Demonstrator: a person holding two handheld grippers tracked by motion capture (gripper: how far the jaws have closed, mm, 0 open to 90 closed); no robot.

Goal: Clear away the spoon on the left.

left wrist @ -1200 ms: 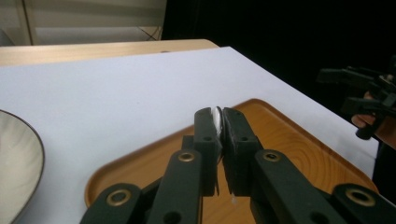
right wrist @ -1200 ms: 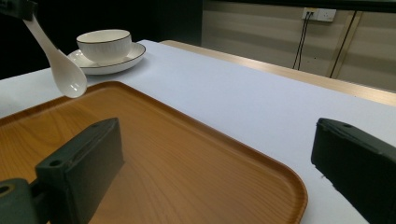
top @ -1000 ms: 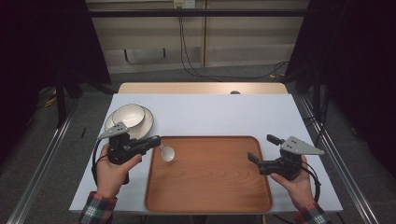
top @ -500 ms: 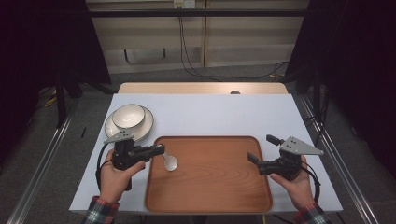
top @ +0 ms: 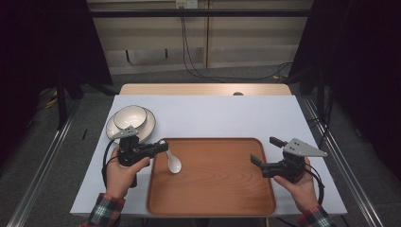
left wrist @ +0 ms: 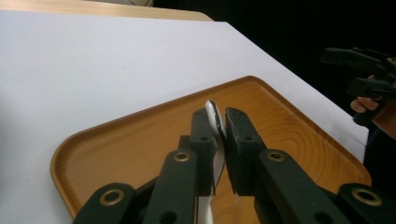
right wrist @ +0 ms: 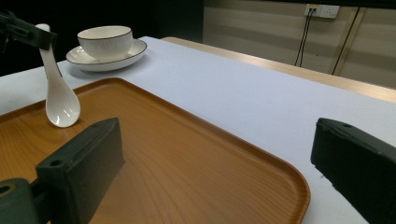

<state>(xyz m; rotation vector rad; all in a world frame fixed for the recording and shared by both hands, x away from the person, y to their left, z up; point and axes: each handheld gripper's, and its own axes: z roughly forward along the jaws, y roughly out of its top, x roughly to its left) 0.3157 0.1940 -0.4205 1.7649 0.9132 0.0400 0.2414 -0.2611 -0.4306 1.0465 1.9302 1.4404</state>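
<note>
My left gripper point(top: 163, 145) is at the left rim of the wooden tray point(top: 213, 189), shut on the handle of a white spoon point(top: 172, 163). The spoon hangs nearly upright, and its bowl point(right wrist: 60, 109) is down at the tray floor point(right wrist: 187, 163). In the left gripper view the thin handle point(left wrist: 213, 114) stands between the two black jaws of the left gripper point(left wrist: 219, 119). Those jaws have just eased apart a little with the handle still between them. My right gripper point(top: 265, 150) is by the tray's right rim. It is open with nothing between its jaws point(right wrist: 215, 140).
A white bowl point(top: 130, 116) sits on a saucer point(top: 147, 126) at the table's left, just behind my left hand. The tray lies on a white table cover point(top: 213, 116). A strip of bare wood runs along the far edge. Metal rails flank the table.
My left gripper has carried the spoon a little right and toward the near side, from beside the bowl to over the tray's left part, and the spoon has come down. The right gripper has kept still.
</note>
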